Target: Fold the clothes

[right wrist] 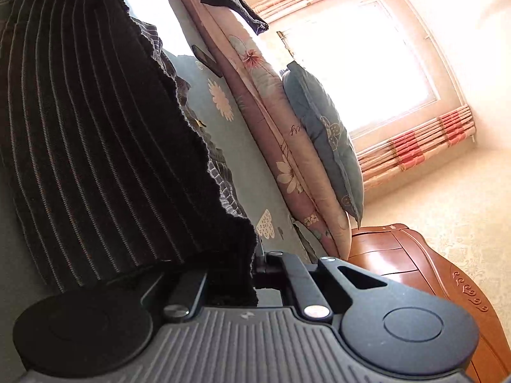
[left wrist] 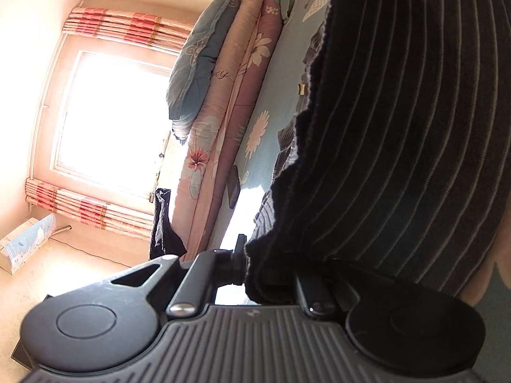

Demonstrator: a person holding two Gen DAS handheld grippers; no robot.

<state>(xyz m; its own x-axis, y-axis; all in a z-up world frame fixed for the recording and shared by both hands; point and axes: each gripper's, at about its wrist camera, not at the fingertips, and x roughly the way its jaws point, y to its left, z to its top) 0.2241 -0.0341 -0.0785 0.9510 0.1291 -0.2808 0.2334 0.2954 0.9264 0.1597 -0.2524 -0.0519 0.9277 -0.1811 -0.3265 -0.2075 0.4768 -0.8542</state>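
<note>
While both wrist views are rolled sideways, these lines run from near to far:

Left gripper [left wrist: 271,274]: closed down on a bunched corner of the dark striped garment [left wrist: 399,127]; the cloth fills the space between the fingers, and the right-hand finger is buried under it.

Right gripper [right wrist: 236,281]: likewise pinched onto a corner of the dark striped garment [right wrist: 80,121]; the right finger [right wrist: 271,261] shows bare beside the fabric, the left one is covered.

Garment position: it starts at the jaws and spreads away from them, to the right in the left view and to the left in the right view.

Garment axis: the pale stripes run lengthwise away from each gripper; a ragged knitted edge faces the bed.

Bed [left wrist: 255,146]: blue floral sheet beyond the garment, with more striped cloth lying on it.

Bedding: folded pink quilt [right wrist: 265,134] and blue pillow [right wrist: 322,134] further off.

Far: bright window [left wrist: 108,121], red-patterned curtains [right wrist: 415,146], wooden headboard [right wrist: 399,255].
</note>
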